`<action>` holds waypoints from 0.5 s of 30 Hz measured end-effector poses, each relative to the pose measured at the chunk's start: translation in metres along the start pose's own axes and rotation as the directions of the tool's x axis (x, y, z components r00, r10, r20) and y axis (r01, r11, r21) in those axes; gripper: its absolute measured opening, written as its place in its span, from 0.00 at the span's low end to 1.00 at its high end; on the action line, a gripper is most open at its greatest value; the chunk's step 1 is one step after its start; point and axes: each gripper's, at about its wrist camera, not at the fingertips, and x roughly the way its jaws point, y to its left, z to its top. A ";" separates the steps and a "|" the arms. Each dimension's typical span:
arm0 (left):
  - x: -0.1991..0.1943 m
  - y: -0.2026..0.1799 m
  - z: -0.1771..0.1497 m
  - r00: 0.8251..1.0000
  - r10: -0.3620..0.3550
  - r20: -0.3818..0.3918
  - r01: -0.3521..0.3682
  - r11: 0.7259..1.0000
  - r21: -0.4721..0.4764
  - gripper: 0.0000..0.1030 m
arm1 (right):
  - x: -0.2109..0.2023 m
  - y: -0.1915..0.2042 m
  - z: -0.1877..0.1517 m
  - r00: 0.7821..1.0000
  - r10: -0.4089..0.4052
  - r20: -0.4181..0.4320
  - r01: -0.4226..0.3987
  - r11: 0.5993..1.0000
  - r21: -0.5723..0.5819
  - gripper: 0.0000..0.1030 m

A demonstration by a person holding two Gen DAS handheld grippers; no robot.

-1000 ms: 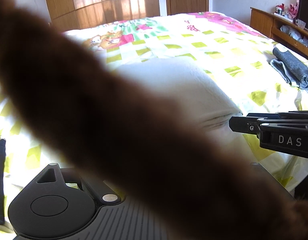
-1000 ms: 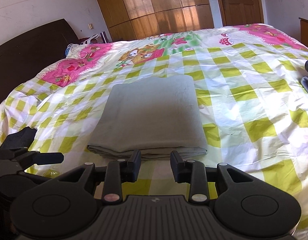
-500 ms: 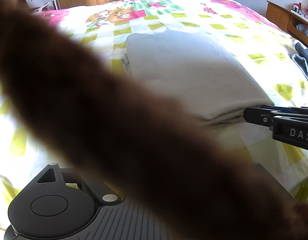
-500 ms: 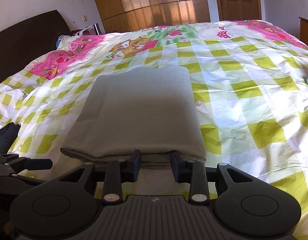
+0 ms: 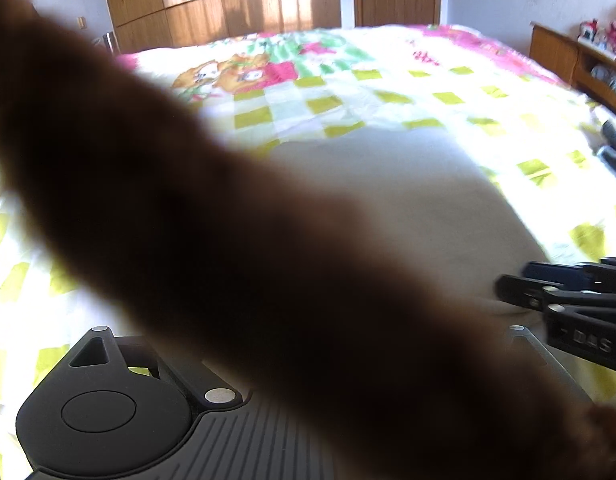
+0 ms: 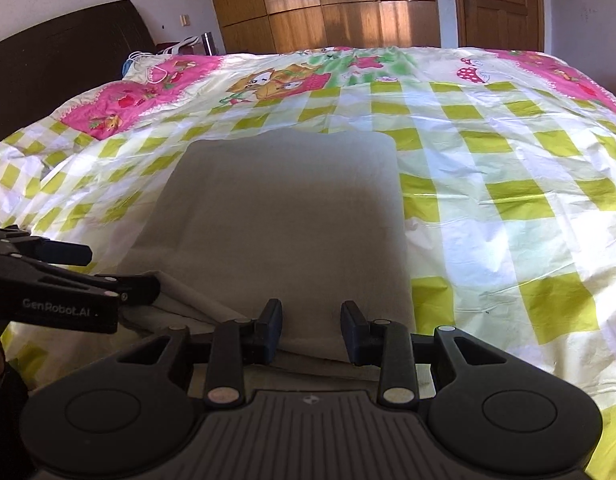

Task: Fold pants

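- Pants (image 6: 284,216): we see them folded into a grey rectangle on the bed (image 6: 508,184), lying on its checked green-and-white cover with the near edge just in front of us.
- Right gripper (image 6: 311,330): we hold it at the near edge of the pants, its jaws apart with the top layer of cloth lying between them; the fingers (image 6: 270,330) are not pressed onto the fabric.
- Left gripper (image 6: 142,290): from the right wrist view its tip sits at the near left corner of the pants, where a layer is lifted; we cannot tell whether it grips the cloth.
- In the left wrist view a blurred brown shape (image 5: 248,260) covers most of the picture, hiding that gripper's fingers.
- Behind the bed stand a wardrobe (image 6: 328,4) and a door (image 6: 498,4).
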 end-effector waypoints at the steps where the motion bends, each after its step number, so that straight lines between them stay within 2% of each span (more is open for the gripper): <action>1: 0.005 0.003 -0.002 1.000 0.000 -0.020 0.000 1.000 -0.005 0.91 | -0.001 0.001 -0.001 1.000 0.008 0.001 -0.008 1.000 -0.003 0.45; 4: 0.001 0.012 -0.011 0.998 -0.047 -0.042 0.047 0.999 -0.020 0.91 | -0.004 0.001 -0.004 0.999 0.039 0.001 -0.039 0.999 0.009 0.46; 8: -0.017 0.018 -0.018 0.998 -0.043 -0.037 0.043 0.999 0.002 0.91 | -0.010 0.007 -0.004 0.998 0.046 0.045 -0.045 0.999 -0.013 0.46; 11: -0.035 0.023 -0.017 0.999 -0.053 0.001 0.053 0.999 0.000 0.90 | -0.014 0.014 -0.002 0.995 0.076 0.065 -0.074 0.997 -0.034 0.46; 15: -0.047 0.028 -0.009 0.998 -0.041 0.045 0.041 0.999 -0.016 0.91 | -0.005 0.031 0.001 0.991 0.120 0.049 -0.116 0.990 -0.086 0.46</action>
